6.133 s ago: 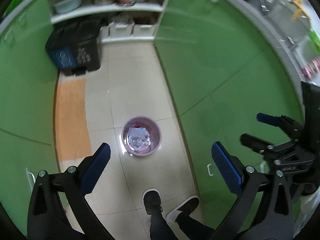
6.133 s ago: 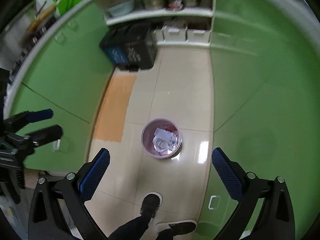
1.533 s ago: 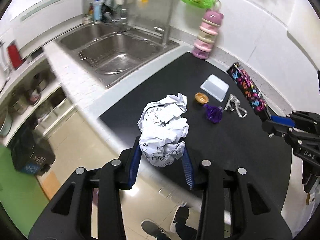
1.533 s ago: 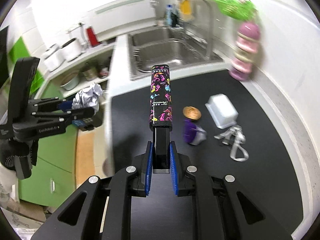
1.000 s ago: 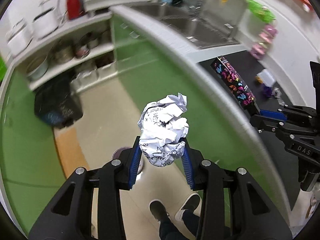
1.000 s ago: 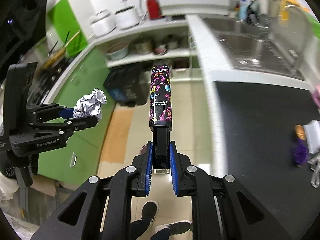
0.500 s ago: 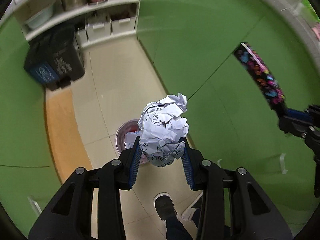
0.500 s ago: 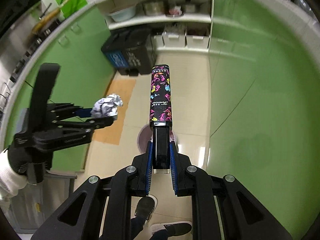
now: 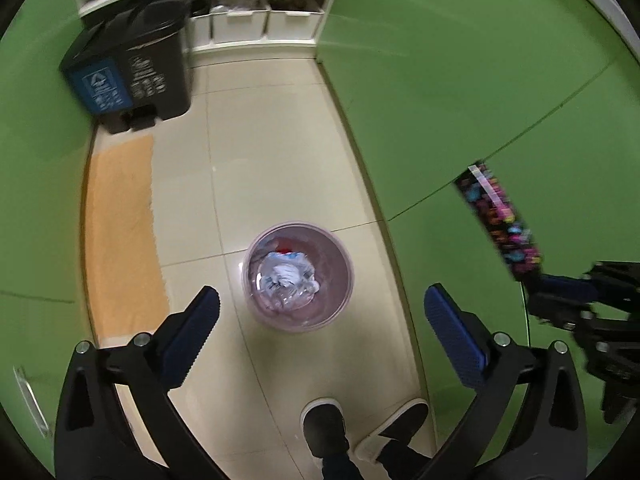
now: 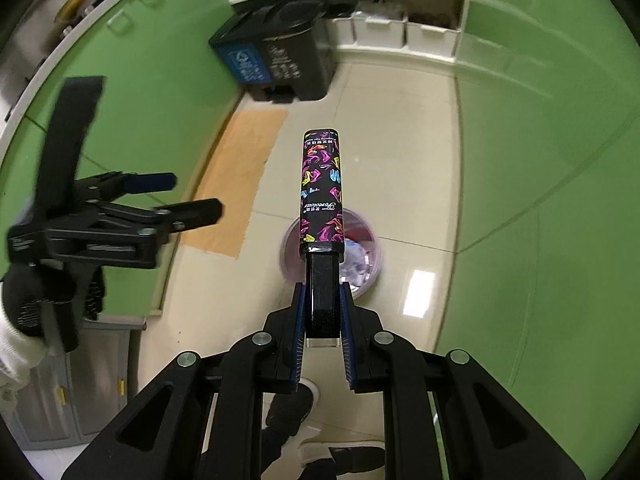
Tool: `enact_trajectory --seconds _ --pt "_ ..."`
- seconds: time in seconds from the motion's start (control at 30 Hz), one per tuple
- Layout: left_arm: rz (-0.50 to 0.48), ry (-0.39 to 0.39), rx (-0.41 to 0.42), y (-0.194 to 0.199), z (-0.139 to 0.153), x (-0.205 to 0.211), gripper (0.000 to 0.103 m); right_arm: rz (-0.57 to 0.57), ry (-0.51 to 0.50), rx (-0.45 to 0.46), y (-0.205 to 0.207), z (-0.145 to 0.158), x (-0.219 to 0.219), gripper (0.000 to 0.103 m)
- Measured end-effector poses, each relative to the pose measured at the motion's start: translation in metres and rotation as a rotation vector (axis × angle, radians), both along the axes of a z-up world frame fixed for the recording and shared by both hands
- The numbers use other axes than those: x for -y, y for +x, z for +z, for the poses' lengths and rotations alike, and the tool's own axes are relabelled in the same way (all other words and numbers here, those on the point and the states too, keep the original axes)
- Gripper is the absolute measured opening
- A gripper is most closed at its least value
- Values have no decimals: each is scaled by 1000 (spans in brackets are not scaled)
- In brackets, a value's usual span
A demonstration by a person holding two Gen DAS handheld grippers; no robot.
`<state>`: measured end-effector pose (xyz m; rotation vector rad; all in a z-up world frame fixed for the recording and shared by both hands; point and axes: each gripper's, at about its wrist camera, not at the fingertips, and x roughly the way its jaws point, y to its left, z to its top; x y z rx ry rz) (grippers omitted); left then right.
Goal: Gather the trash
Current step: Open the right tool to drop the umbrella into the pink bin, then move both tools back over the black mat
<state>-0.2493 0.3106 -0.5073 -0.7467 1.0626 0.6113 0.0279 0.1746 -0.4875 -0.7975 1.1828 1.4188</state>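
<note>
A pink waste bin (image 9: 298,276) stands on the tiled floor, with crumpled white paper (image 9: 286,278) and other trash inside. My left gripper (image 9: 320,320) is open and empty, high above the bin. It also shows in the right wrist view (image 10: 188,196), at the left. My right gripper (image 10: 323,320) is shut on a black box with a colourful pattern (image 10: 322,192), held upright over the bin (image 10: 366,240). The box also shows in the left wrist view (image 9: 498,222), at the right.
Green cabinet doors (image 9: 460,80) line both sides of the narrow floor. A dark pedal bin with a blue part (image 9: 128,76) stands at the far end by white shelves (image 9: 256,24). An orange mat (image 9: 120,236) lies left of the waste bin. The person's shoes (image 9: 326,426) are below.
My left gripper has opened and the crumpled paper ball has left it; paper now lies in the pink bin. My right gripper still holds the box above the bin.
</note>
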Motion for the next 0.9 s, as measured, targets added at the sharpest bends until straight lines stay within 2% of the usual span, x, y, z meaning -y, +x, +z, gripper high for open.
enact_trajectory --seconds 0.27,0.3,0.33,0.37,0.4,0.43,0.63,0.73,0.9 --pt "96 3 -3 -53 15 -9 100 69 -25 -13 -25 -32 -39 16" --pt "105 3 -4 -57 15 -10 100 73 -25 -13 -27 -35 -45 27" --pt "118 3 -5 -63 15 -9 100 73 -25 -12 -28 -36 -46 44" --pt "125 2 -6 -65 15 -10 100 68 -19 -8 -27 -36 -47 92" --pt "130 0 -6 -67 15 -9 100 50 8 -4 -25 -32 -46 97" --pt "135 -2 -7 -69 16 -9 100 38 28 -5 -25 -30 -45 97" --pt "120 1 -5 -63 35 1 100 12 -14 14 -18 -15 -38 97" --pt "104 0 3 -55 52 9 100 -12 -12 12 -9 6 -27 97" --pt "50 16 19 -37 104 29 100 -50 -3 13 3 58 -2 97"
